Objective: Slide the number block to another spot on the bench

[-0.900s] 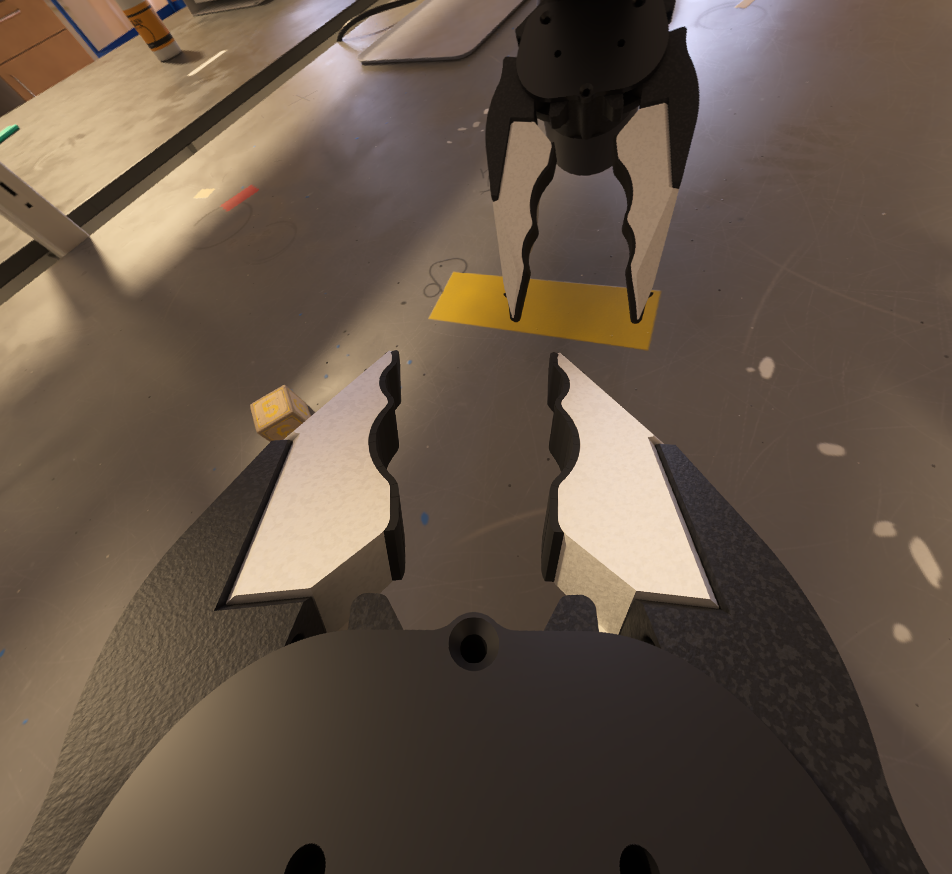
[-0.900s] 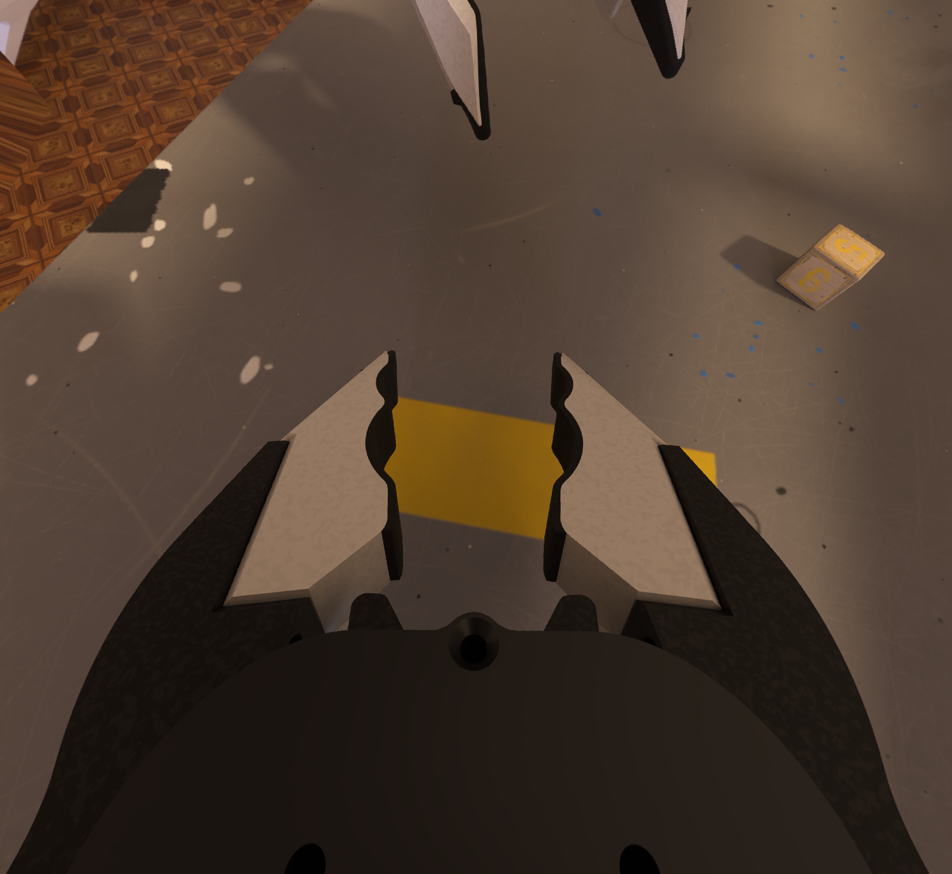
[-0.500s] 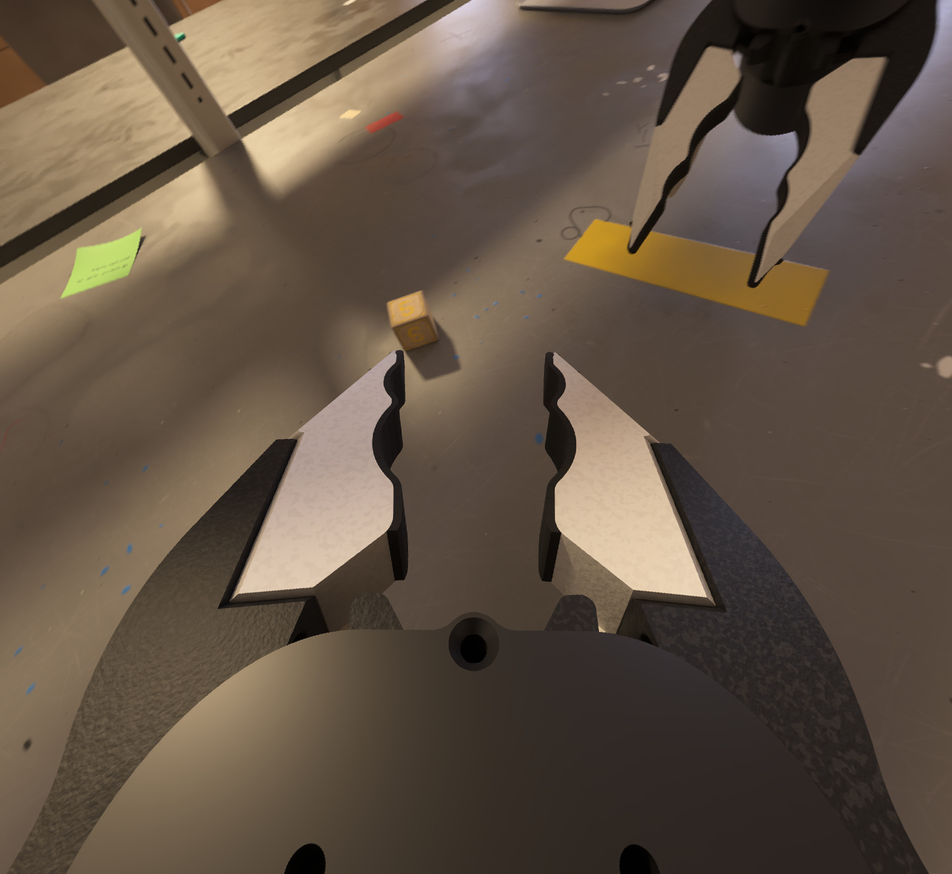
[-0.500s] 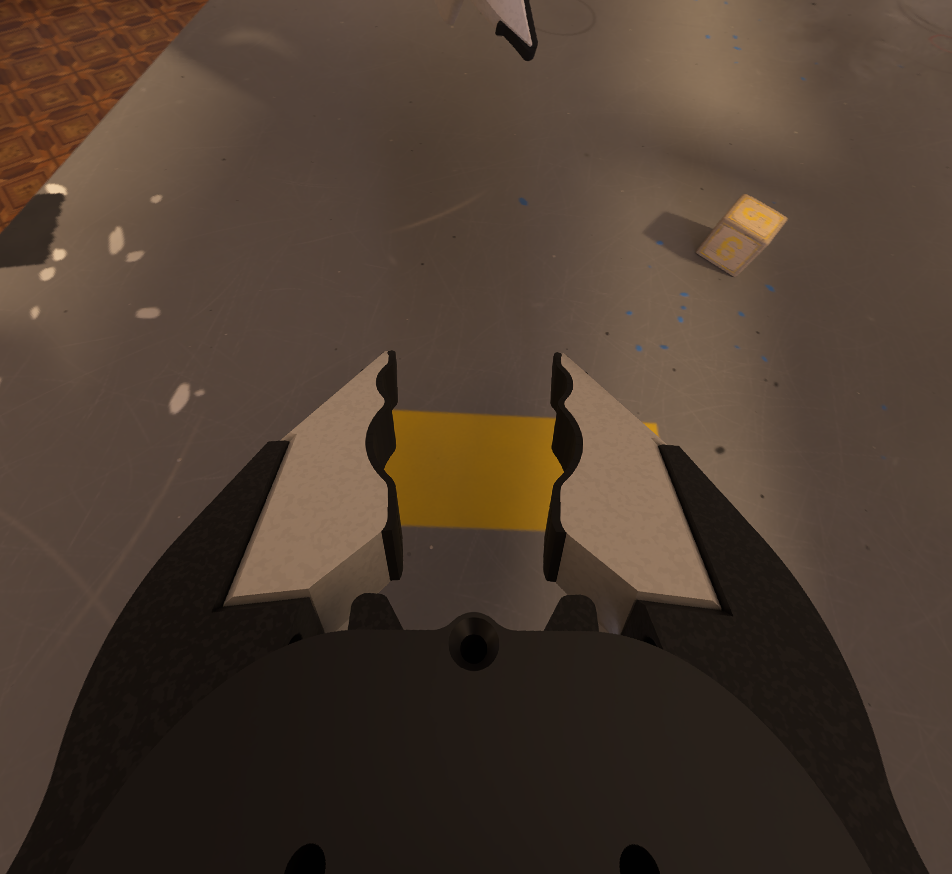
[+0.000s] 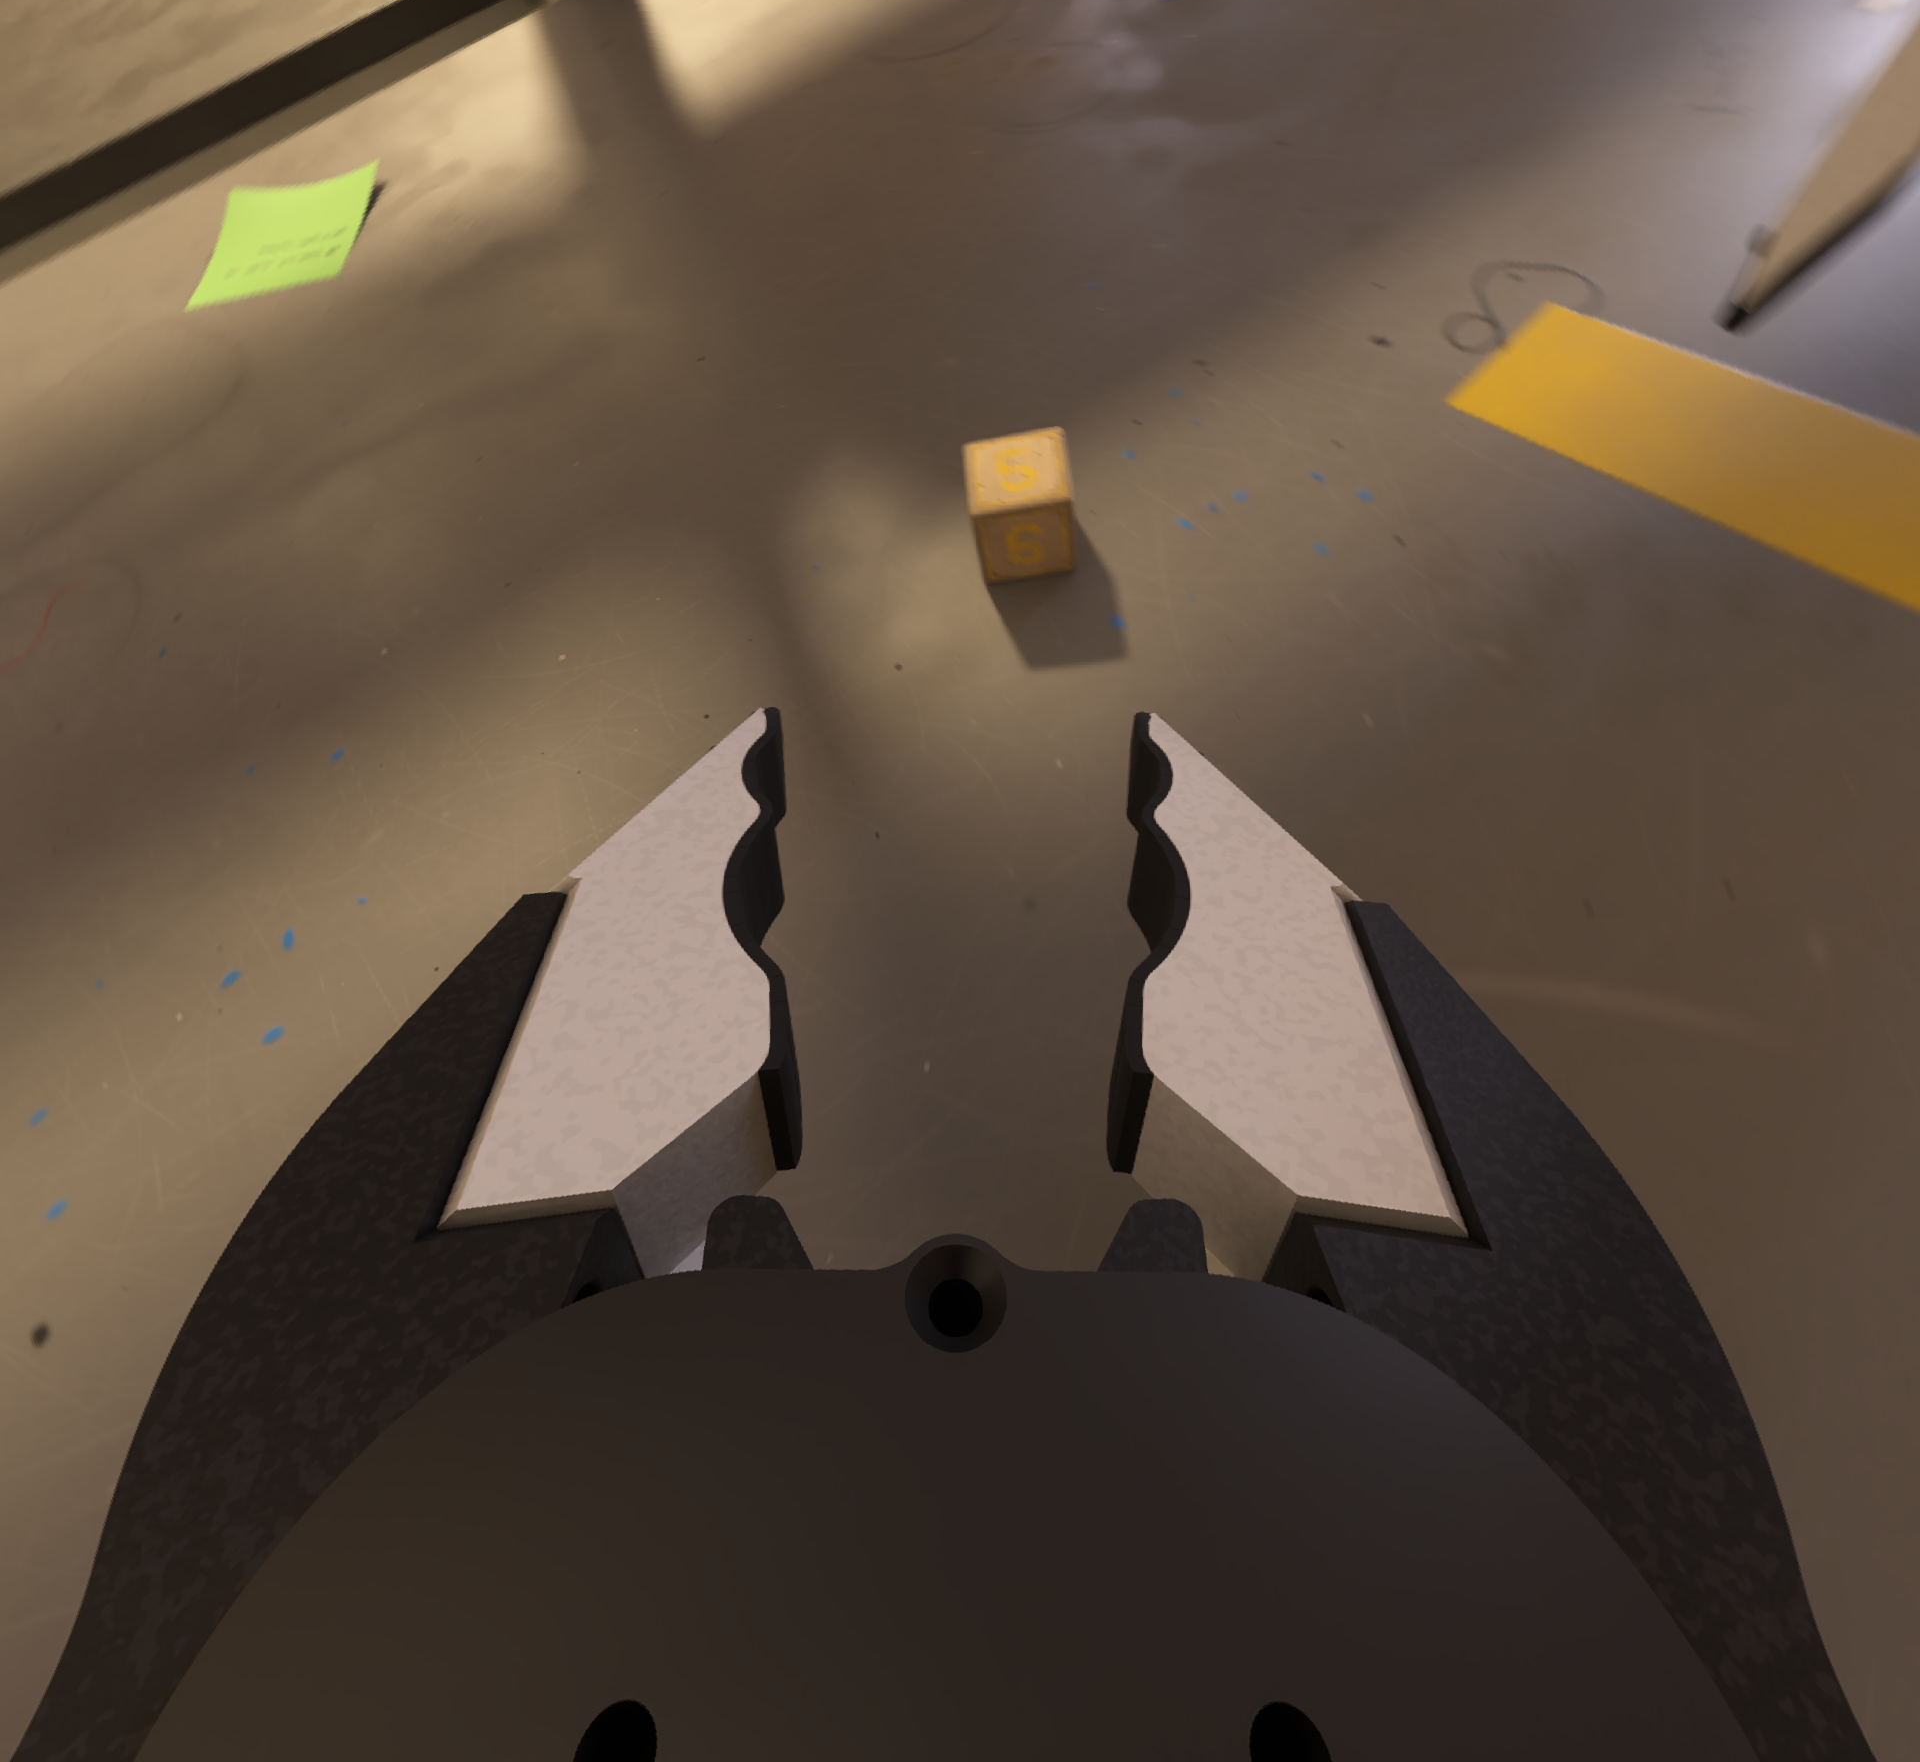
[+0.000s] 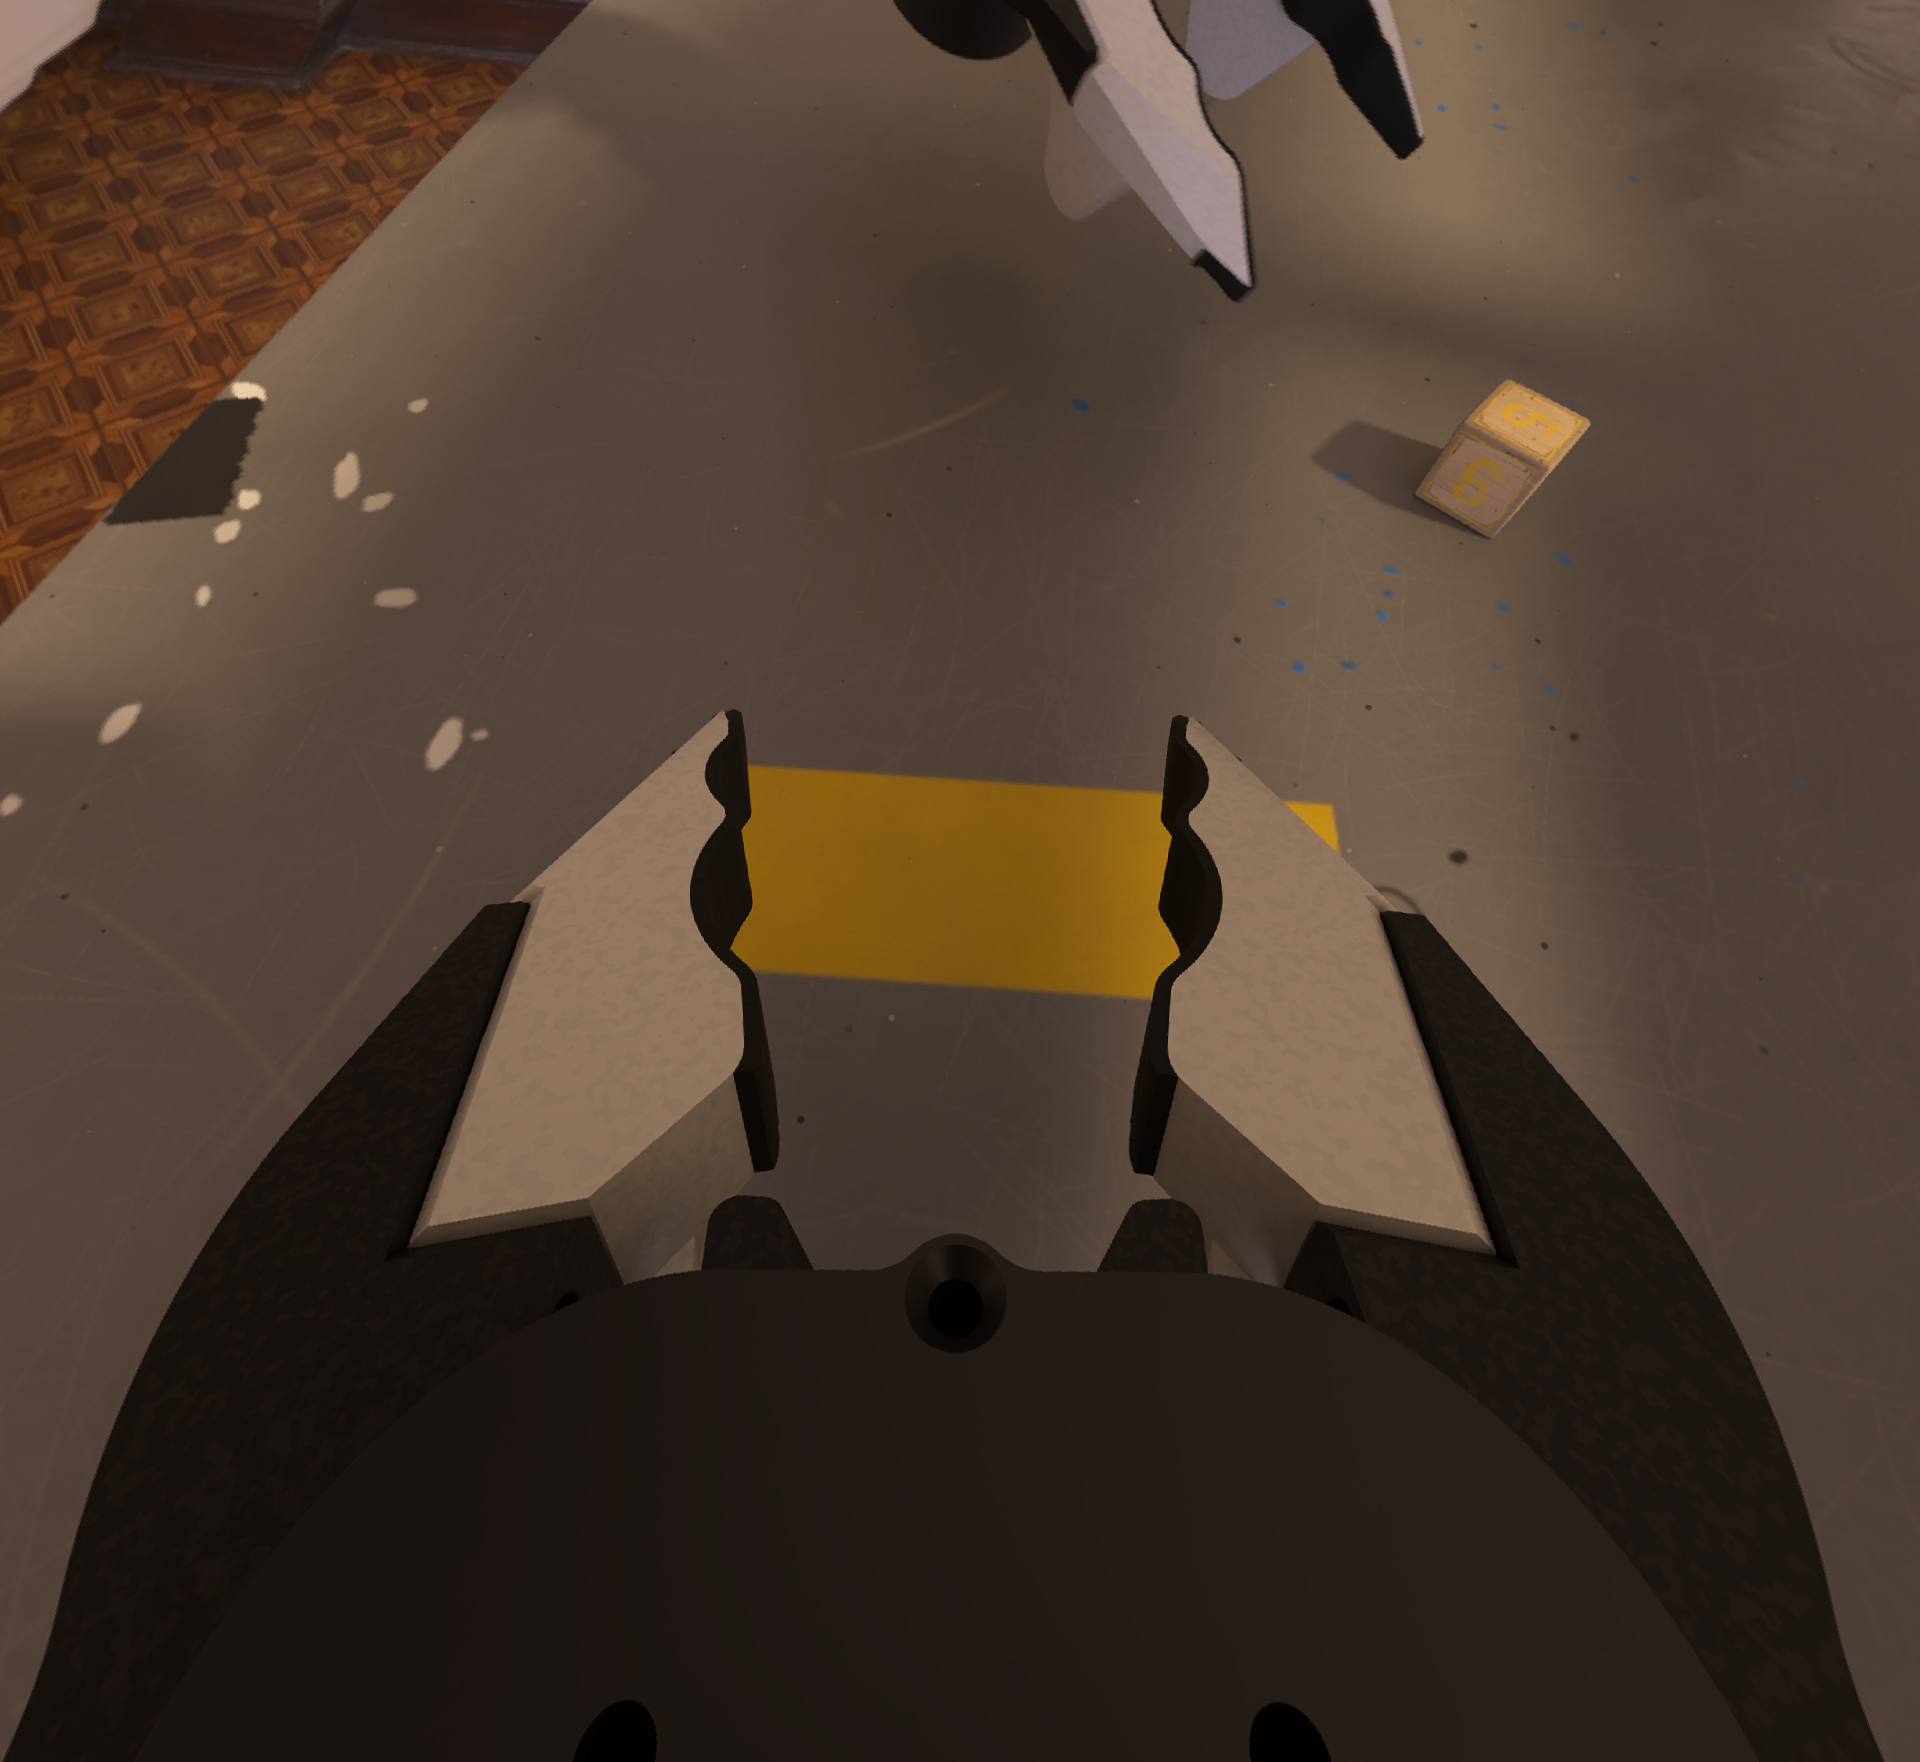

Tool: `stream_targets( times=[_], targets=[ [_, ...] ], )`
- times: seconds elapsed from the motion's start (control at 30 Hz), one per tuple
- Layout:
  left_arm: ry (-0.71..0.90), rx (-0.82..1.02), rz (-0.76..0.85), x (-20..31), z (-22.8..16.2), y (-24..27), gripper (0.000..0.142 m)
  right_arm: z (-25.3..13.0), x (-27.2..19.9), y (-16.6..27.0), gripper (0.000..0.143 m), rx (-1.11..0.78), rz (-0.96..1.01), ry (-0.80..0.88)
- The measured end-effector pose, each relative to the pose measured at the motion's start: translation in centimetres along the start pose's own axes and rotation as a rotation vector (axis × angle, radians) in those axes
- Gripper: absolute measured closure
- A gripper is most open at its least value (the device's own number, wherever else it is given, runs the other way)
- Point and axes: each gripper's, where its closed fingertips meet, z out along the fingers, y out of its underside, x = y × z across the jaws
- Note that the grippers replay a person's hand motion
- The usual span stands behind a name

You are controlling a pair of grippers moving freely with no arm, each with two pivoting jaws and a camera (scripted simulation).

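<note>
Block [image 5: 1018, 504] sits free on the bench [image 5: 623, 517], ahead of the left gripper [image 5: 956, 725], jaws apart for approach. Right gripper [image 6: 951, 725] hovers over yellow tape [image 6: 945, 881], jaws apart, empty.

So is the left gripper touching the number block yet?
Apart. In the left wrist view, bare bench shows between the open left gripper and the number block, which sits ahead of the fingertips.
</note>
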Motion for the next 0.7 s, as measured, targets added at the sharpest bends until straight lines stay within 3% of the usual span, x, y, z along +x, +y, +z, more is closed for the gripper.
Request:
stream_targets(
  times=[0.13,0.3,0.43,0.57,0.7],
  targets=[
    [-0.037,-0.016,-0.124,0.7,2.5,-1.5,0.07,-0.1,0.1,0.1,0.064,-0.003,0.007,0.002],
    [-0.118,-0.097,-0.051,0.8,5.4,-2.1,0.071,0.0,0.0,0.2,0.066,-0.013,0.004,-0.002],
    [-0.1,-0.187,-0.028,1.2,7.2,-1.8,0.084,0.1,-0.1,0.2,0.068,-0.018,0.002,-0.003],
    [-0.013,-0.194,-0.042,2.1,7.0,-1.4,0.117,0.2,-0.1,0.4,0.069,-0.031,-0.005,0.001],
    [0.202,-0.167,0.011,4.0,4.7,-0.4,0.117,0.2,-0.2,0.4,0.069,-0.033,-0.011,-0.001]
  ],
)
